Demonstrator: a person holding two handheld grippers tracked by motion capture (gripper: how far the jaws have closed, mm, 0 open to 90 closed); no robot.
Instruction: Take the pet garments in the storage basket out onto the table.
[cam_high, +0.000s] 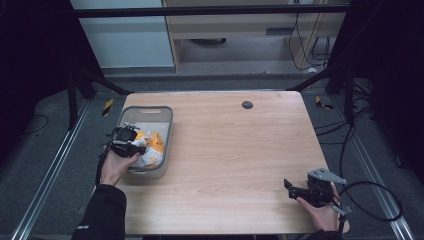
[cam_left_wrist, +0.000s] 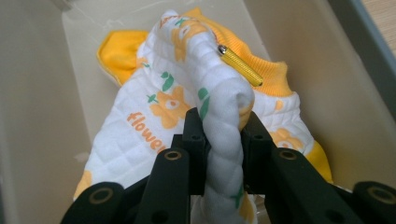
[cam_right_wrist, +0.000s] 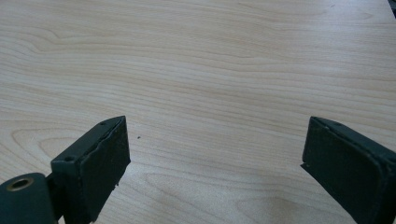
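2 jaws pinching quilted garment (cam_left_wrist: 187, 107), yellow zip pull (cam_left_wrist: 239, 65)

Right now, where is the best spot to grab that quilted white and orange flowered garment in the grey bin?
Grip the raised fold of the quilted white and orange flowered garment, coming down from above into the grey plastic bin. The bunched ridge stands proud, and the left hand-held gripper is shut on it.

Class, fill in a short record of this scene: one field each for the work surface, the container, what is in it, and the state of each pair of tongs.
surface: wooden table
container: grey bin, at the table's left side
contents: white and orange flowered cloth
left tongs: shut on a fold of the cloth, inside the bin
right tongs: open, above bare table
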